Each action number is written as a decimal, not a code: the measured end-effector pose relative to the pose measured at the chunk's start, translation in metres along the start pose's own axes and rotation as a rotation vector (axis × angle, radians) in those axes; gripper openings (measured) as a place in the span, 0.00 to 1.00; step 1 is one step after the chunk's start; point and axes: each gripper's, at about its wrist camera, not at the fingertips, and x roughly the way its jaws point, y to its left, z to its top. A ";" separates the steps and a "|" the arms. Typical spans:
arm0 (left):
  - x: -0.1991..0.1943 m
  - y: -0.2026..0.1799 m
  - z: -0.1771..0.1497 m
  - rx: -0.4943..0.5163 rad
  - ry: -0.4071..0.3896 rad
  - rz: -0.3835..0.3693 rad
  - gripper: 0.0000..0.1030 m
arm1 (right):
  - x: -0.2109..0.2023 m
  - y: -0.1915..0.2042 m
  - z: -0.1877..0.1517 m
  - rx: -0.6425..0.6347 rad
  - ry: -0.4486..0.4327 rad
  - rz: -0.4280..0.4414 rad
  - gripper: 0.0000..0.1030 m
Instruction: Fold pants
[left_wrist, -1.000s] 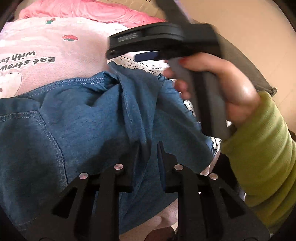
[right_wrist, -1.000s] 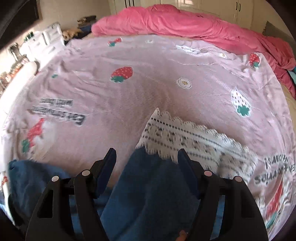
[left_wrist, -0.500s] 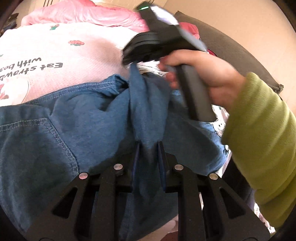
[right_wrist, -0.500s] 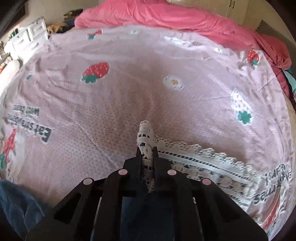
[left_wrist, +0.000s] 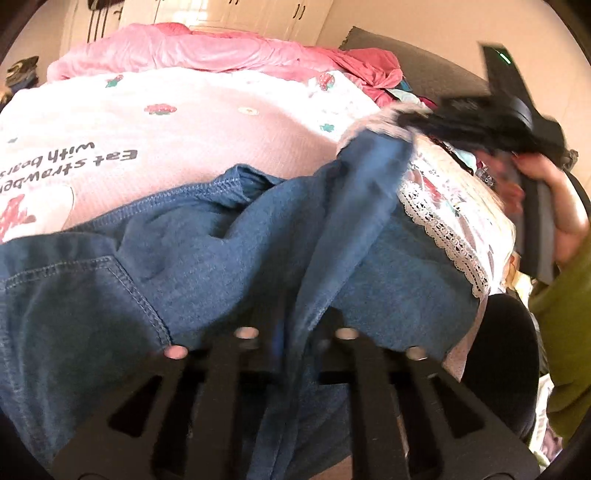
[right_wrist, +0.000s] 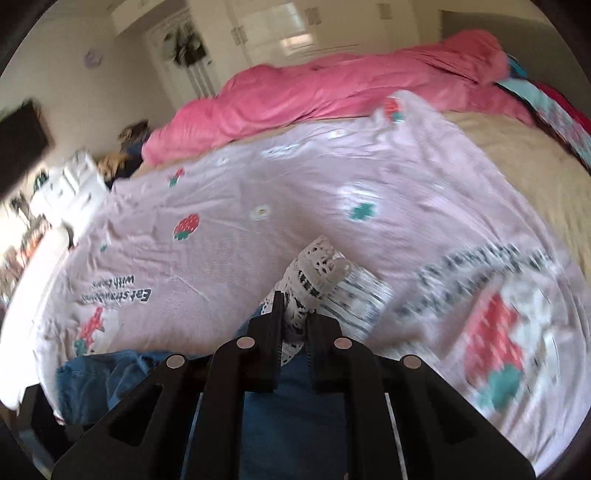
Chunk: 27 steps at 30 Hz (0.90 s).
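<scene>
Lifted higher now, the lace-hemmed denim pants (left_wrist: 229, 258) hang creased, both tools (left_wrist: 295, 332) (right_wrist: 293, 325) clenched on them.

Bed (right_wrist: 517, 177) with pink strawberry blanket (right_wrist: 258, 192), white cupboards (right_wrist: 295, 33) behind

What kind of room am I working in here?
Most likely a bedroom: the pants lie on a bed spread with a strawberry-print sheet, a pink quilt is bunched at the far side, and white closet doors stand behind.
</scene>
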 end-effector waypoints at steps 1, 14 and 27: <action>-0.002 -0.001 0.000 0.011 -0.004 -0.002 0.02 | -0.008 -0.006 -0.007 0.023 -0.002 0.008 0.09; -0.040 -0.039 -0.019 0.310 -0.065 0.051 0.02 | -0.074 -0.075 -0.137 0.225 0.100 0.041 0.11; -0.021 -0.040 -0.032 0.296 0.004 0.061 0.00 | -0.082 -0.095 -0.148 0.275 0.074 0.069 0.13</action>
